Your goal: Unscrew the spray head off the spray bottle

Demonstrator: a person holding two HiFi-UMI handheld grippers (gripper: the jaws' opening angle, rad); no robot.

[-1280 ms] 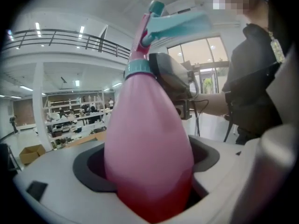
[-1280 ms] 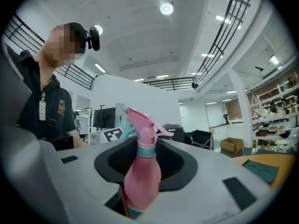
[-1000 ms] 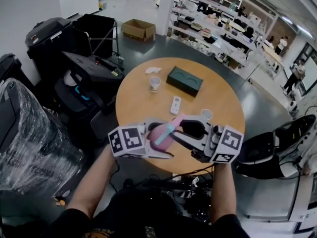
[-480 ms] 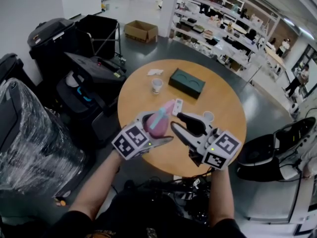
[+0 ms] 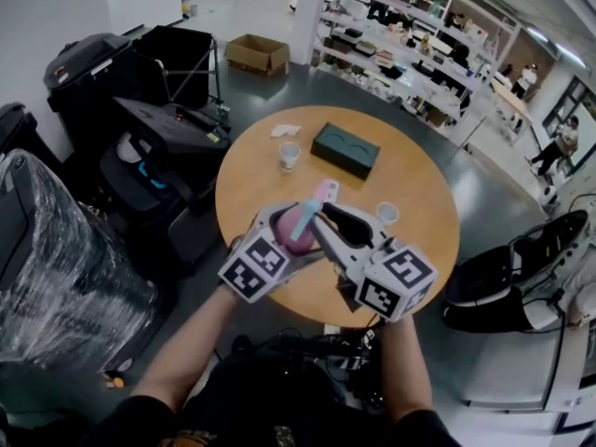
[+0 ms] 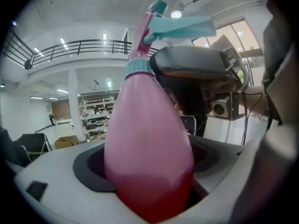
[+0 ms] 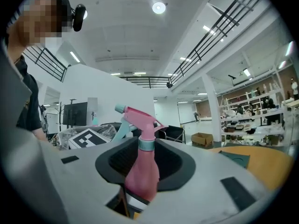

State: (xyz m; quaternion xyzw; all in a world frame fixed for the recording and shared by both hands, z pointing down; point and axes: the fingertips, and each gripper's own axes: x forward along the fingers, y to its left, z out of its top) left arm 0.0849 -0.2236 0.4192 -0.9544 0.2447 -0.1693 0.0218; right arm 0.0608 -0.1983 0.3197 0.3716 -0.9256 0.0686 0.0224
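Spray bottle (image 5: 293, 231): pink, held clear of the round tabletop (image 5: 419, 189) over its near edge, tilted so the head points away from the person.
Spray head (image 5: 321, 192): pink, with a teal trigger and teal collar. It sits on the neck and is not yet unscrewed.
Left claw (image 6: 149, 183): pinches the bottle's wide lower body, with both pads pressed on it. It looks like the anchor that stops the body turning.
Right claw (image 7: 145, 174): jaws are part-spread and closing. The bottle's upper body and neck stand between them, and the pads are not visibly pressing yet.
Why 2 claws: 1 steadies the body, and the other probably takes the collar to twist it.
Step in hand: the right claw is settling onto the neck, by my reading.
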